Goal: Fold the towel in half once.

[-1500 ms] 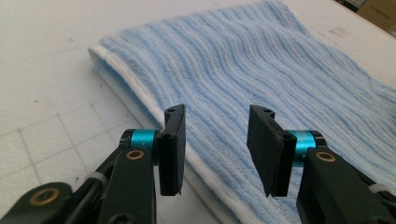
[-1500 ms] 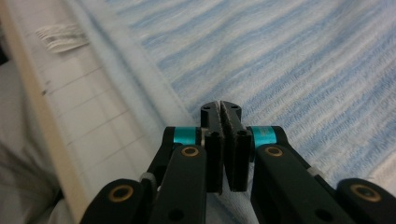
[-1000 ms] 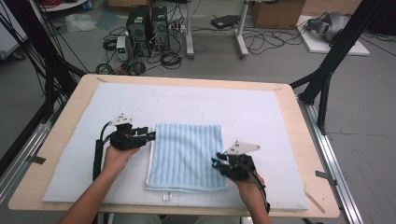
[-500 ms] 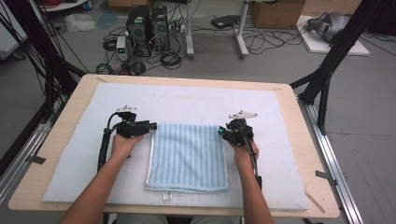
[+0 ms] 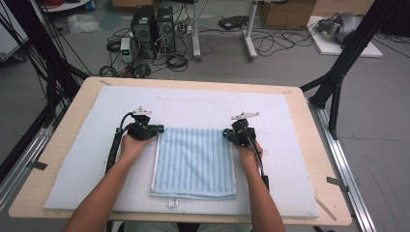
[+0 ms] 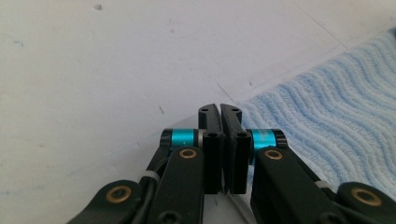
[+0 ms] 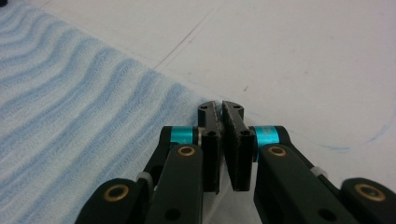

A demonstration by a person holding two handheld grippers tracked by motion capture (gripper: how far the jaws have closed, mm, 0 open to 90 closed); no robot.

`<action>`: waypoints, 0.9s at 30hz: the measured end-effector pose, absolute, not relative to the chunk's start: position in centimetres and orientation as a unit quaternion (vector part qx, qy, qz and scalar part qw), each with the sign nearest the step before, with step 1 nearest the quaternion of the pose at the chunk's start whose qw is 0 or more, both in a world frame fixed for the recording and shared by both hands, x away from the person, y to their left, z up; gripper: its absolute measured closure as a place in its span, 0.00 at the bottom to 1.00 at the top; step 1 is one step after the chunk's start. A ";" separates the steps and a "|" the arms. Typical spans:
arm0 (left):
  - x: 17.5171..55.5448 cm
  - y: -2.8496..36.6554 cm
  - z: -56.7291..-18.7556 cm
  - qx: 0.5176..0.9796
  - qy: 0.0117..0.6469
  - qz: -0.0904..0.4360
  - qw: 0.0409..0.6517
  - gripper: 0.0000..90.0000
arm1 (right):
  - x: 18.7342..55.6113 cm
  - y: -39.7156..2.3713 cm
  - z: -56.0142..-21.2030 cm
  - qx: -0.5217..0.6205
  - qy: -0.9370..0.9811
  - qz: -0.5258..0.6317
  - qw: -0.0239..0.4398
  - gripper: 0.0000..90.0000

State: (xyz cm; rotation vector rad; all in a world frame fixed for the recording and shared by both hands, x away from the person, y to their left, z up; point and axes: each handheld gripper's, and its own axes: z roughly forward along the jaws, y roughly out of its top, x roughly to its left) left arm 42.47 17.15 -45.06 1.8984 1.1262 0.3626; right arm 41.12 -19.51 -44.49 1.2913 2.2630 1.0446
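A light blue striped towel [image 5: 193,162] lies folded flat on the white mat [image 5: 193,104]. My left gripper [image 5: 159,129] is at the towel's far left corner, and its jaws have just been closing. In the left gripper view the left gripper [image 6: 220,108] has its jaws pressed together where the towel [image 6: 336,116] edge ends. My right gripper [image 5: 225,135] is at the far right corner and has also just been closing. In the right gripper view the right gripper [image 7: 220,105] pinches the corner of the towel [image 7: 70,107], with pale fabric between the jaws.
The mat covers most of a wooden table [image 5: 302,111]. A small white tag [image 5: 172,202] sticks out at the towel's near edge. Beyond the table are computer towers [image 5: 152,24], cables and black frame legs [image 5: 338,72] on the floor.
Both hands moved away from the person to the towel's far corners, the right one farther, from the near right corner. Both pairs of jaws have closed.
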 end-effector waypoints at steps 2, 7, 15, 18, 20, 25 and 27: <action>43.2 17.1 -44.9 0.761 0.457 0.135 0.439 0.97 | 41.2 -19.5 -44.5 0.458 0.789 0.363 0.188 0.96; 44.9 16.6 -44.2 0.755 0.458 0.145 0.446 0.97 | 41.6 -18.9 -44.6 0.459 0.780 0.347 0.247 0.96; 46.0 16.7 -44.8 0.741 0.463 0.165 0.457 0.97 | 43.8 -18.7 -43.9 0.461 0.773 0.341 0.272 0.96; 46.2 16.9 -45.0 0.734 0.469 0.168 0.462 0.97 | 44.6 -18.1 -43.6 0.459 0.775 0.333 0.279 0.96; 46.1 17.0 -44.9 0.730 0.466 0.178 0.467 0.90 | 44.9 -17.8 -43.5 0.462 0.773 0.332 0.281 0.93; 45.9 18.0 -44.4 0.723 0.473 0.150 0.480 0.68 | 44.5 -18.2 -43.5 0.485 0.761 0.335 0.269 0.69; 45.6 18.2 -44.0 0.724 0.476 0.128 0.483 0.65 | 43.9 -18.5 -43.2 0.484 0.758 0.344 0.268 0.66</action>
